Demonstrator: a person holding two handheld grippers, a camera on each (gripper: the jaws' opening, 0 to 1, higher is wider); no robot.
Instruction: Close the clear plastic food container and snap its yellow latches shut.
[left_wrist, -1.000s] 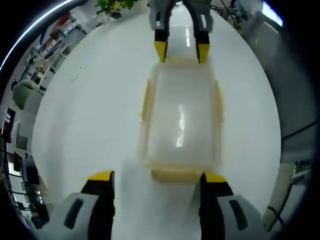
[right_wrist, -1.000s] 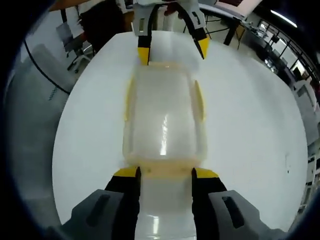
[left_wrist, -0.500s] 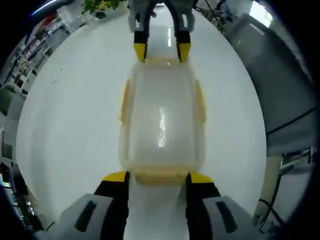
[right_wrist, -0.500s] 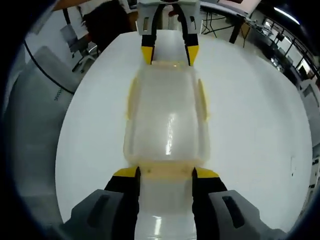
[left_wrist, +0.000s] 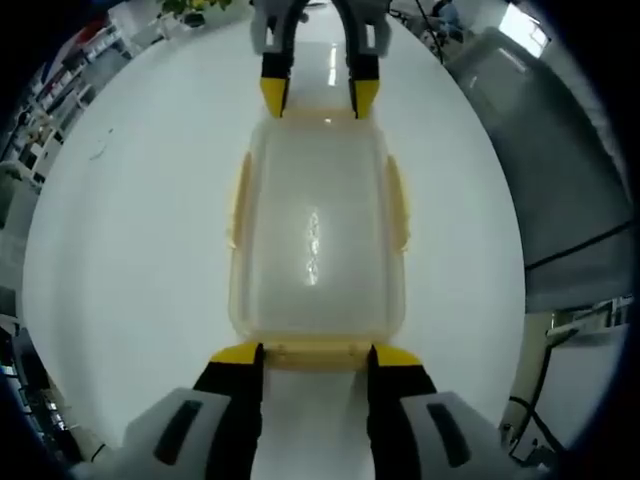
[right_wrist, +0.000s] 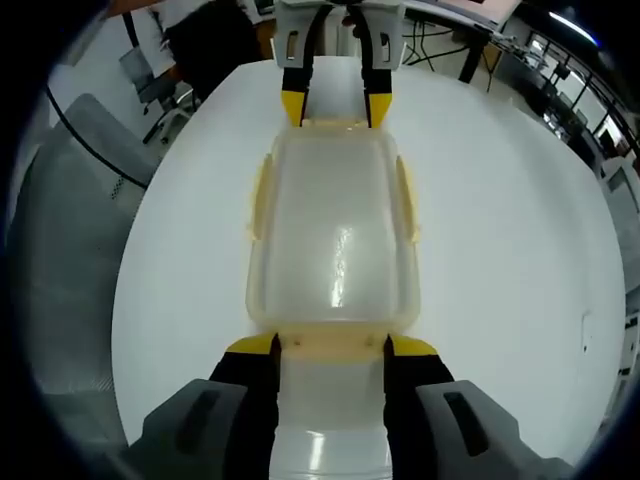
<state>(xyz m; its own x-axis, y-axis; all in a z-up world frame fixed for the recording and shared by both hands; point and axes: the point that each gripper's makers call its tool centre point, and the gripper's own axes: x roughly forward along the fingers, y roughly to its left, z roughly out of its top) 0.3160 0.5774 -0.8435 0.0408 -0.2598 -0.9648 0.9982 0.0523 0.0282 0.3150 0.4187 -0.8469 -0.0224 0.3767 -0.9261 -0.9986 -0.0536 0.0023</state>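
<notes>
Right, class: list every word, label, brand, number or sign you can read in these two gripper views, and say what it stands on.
None can be read.
The clear plastic food container, its yellow latches and the white table show no print.
The left gripper and right gripper show no marking.
Background shelves are too blurred to read.

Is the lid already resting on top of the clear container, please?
Yes, the lid sits flat over the container, covering its whole top.

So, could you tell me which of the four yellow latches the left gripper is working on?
The short-end latch nearest the left gripper, between its jaw tips. The right gripper has the opposite end latch; the two long-side latches are untouched.
</notes>
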